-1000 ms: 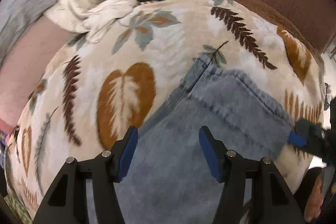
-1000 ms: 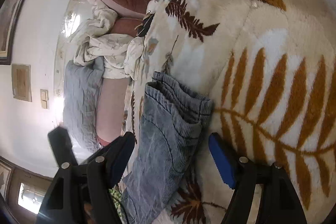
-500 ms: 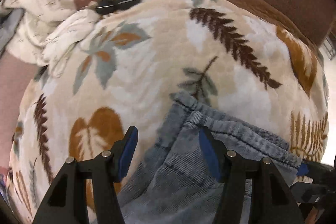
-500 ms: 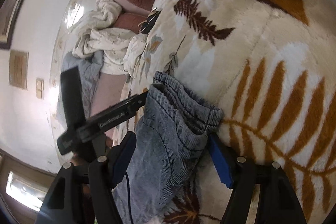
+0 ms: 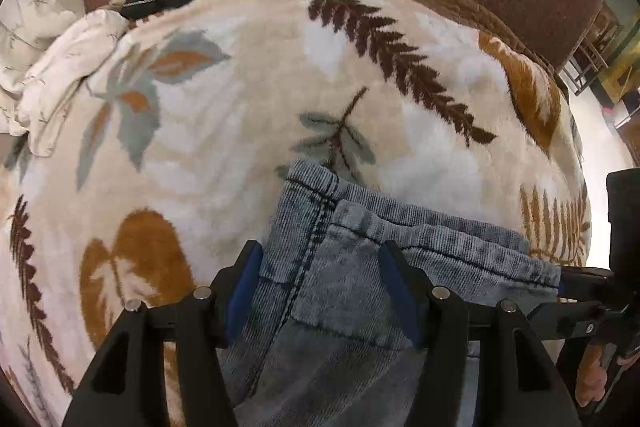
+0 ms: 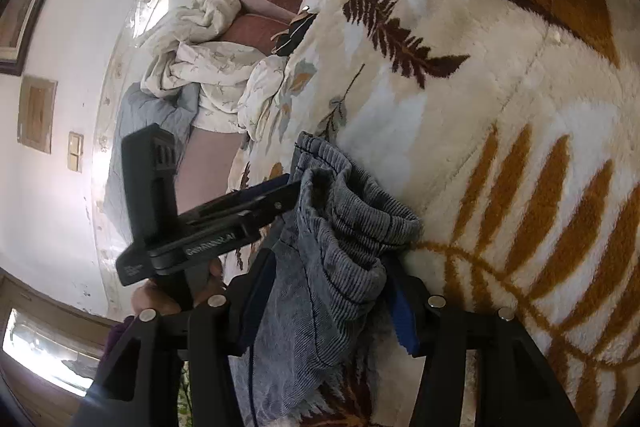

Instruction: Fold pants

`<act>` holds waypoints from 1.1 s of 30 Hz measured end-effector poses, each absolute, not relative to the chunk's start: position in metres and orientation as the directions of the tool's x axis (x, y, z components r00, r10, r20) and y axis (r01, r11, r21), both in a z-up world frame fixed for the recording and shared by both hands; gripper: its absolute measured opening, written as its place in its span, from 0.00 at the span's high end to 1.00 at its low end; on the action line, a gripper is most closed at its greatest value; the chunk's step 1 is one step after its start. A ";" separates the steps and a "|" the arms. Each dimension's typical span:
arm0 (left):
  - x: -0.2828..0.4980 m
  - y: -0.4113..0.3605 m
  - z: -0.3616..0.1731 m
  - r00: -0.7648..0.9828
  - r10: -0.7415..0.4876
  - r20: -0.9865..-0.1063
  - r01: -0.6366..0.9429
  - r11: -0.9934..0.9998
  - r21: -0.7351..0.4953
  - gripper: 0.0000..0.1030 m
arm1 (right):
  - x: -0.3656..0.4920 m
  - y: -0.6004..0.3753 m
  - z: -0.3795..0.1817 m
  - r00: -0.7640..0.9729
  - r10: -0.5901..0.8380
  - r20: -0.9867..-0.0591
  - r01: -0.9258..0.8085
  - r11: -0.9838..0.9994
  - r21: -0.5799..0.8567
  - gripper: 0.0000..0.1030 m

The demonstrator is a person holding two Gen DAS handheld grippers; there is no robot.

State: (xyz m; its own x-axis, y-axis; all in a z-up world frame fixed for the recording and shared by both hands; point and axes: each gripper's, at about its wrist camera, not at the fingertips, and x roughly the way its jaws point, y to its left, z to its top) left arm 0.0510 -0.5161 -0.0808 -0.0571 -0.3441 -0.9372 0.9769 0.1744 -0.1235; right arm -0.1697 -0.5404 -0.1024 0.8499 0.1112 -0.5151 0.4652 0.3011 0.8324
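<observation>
pants (image 5: 360, 267) between both tongs; left gripper (image 5: 320, 291) parted; right gripper (image 6: 328, 303) closing.

— We see the pants (image 5: 352, 267) as faded ribbed denim, matt, with dark stitching.
— And the blanket (image 5: 240, 115) looks plush and fuzzy; the grippers' fingers (image 5: 400, 291) seem matt black plastic with blue pads.

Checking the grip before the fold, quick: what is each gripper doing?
Left gripper: open, fingers straddling the jeans hem, not pinching.
Right gripper: closing, bunched jeans between its fingers; a firm grip cannot be told.
</observation>
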 end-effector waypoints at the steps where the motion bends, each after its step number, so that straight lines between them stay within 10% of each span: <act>1: 0.053 -0.516 -0.082 -0.065 -0.344 -0.937 0.974 0.181 -0.134 0.40 | -0.170 -0.541 -0.103 0.850 0.112 -0.515 0.466 0.297 0.833 0.46; 5: 0.054 -0.515 -0.080 -0.072 -0.364 -0.929 0.973 0.180 -0.146 0.54 | -0.165 -0.538 -0.101 0.845 0.108 -0.524 0.467 0.328 0.821 0.47; 9: 0.052 -0.510 -0.074 -0.056 -0.388 -0.920 0.976 0.174 -0.132 0.74 | -0.161 -0.537 -0.101 0.839 0.117 -0.531 0.464 0.356 0.812 0.77; 12: 0.055 -0.503 -0.070 -0.053 -0.412 -0.910 0.969 0.198 -0.146 0.85 | -0.157 -0.531 -0.092 0.832 0.100 -0.545 0.464 0.414 0.783 0.77; 33: 0.070 -0.326 0.016 0.014 -0.680 -0.733 0.899 0.330 -0.289 0.86 | -0.125 -0.391 0.003 0.848 0.118 -0.516 0.218 0.811 0.543 0.79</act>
State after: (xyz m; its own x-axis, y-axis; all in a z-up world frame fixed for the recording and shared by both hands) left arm 0.0702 -0.3258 0.0159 0.0138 -0.6798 -0.7333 0.8985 0.3302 -0.2892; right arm -0.1246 -0.3905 0.0030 0.8482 0.1181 -0.5163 0.2177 0.8109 0.5432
